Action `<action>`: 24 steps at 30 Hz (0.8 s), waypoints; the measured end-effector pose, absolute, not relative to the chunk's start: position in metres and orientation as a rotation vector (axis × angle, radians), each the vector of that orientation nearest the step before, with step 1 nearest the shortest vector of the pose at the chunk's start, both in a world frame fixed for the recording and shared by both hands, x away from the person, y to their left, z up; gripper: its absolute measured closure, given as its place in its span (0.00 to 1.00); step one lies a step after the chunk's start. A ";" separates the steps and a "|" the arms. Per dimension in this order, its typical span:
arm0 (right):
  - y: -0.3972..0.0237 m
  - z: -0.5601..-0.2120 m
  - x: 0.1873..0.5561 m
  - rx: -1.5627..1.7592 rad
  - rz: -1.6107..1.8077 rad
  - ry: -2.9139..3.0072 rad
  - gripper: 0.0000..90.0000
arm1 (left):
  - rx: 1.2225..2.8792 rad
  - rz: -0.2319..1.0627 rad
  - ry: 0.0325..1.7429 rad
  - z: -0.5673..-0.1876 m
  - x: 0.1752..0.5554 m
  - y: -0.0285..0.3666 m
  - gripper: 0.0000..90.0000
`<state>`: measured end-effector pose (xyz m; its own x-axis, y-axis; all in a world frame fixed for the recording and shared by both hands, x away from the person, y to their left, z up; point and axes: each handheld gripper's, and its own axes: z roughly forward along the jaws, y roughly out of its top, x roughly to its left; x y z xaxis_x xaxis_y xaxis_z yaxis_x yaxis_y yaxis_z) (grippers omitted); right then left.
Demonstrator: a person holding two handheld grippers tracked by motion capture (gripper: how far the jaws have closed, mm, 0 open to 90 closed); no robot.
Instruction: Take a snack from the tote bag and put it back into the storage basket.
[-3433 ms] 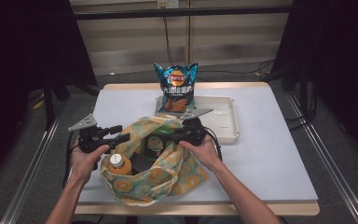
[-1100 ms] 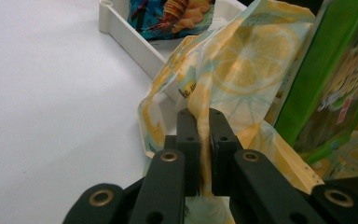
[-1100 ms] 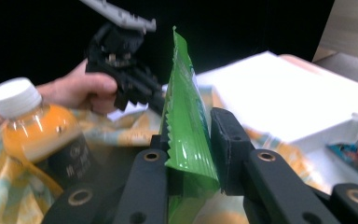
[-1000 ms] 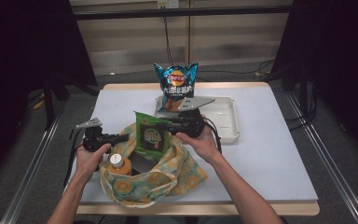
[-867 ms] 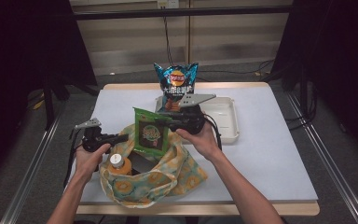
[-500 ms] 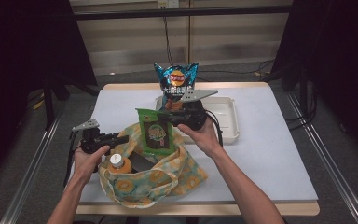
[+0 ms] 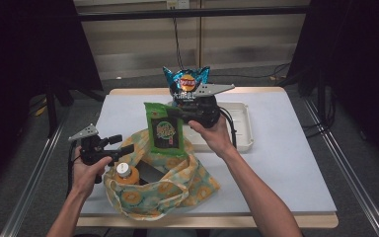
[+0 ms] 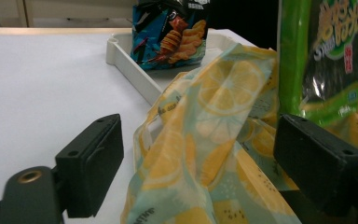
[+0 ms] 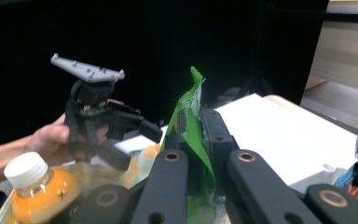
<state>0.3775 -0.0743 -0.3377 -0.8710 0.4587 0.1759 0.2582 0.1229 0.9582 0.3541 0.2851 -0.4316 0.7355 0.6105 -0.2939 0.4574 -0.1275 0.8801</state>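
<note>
Holding the green snack packet [image 7: 164,132] clamped in my right jaws, left jaws just opened off the lemon-print bag [image 7: 177,183]; thin edge grip risked slipping

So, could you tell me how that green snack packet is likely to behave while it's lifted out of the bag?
The green snack packet hangs flat from one edge in the right gripper, so it is probably light. Its glossy film may slip or crinkle. It might swing.

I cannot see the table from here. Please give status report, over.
Right gripper shut on green packet, lifted above lemon bag. Left gripper just opened, bag cloth between jaws. Way to tray clear.
</note>
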 end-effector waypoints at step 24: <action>-0.114 -0.313 0.381 0.721 1.904 2.103 0.99 | 1.698 0.312 0.812 -0.432 0.314 0.323 0.03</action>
<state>0.3805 -0.1137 -0.3134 -0.8571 0.4884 0.1639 0.2116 0.0436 0.9764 0.3138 0.3227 -0.4321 0.7231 0.6585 -0.2086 0.3501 -0.0892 0.9325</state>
